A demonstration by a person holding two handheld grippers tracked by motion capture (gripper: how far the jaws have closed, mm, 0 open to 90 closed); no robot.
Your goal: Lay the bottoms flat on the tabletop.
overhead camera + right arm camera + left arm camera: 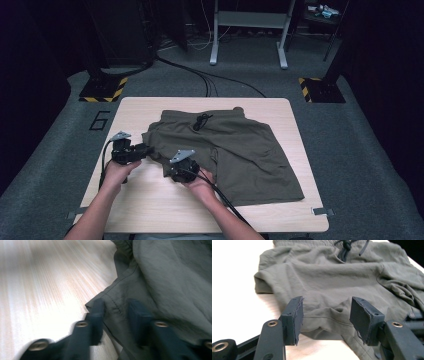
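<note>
We see olive shorts spread flat on a pale wooden desk, waistband toward the far edge with a dark drawstring lying on it. The cloth looks laid out for folding, and both tools sit at the shorts' near-left corner, likely to pick up that leg's hem.

The left tool lies level just beside the shorts' left edge. In the left gripper view its jaws stand wide, pads clear of the cloth, with the bunched hem lying between and just beyond them.

The right tool rests over the hem near the shorts' middle. The right gripper view is blurred; its jaws appear to straddle a stitched corner of the hem, fairly narrow, but we cannot tell whether they pinch it.
</note>
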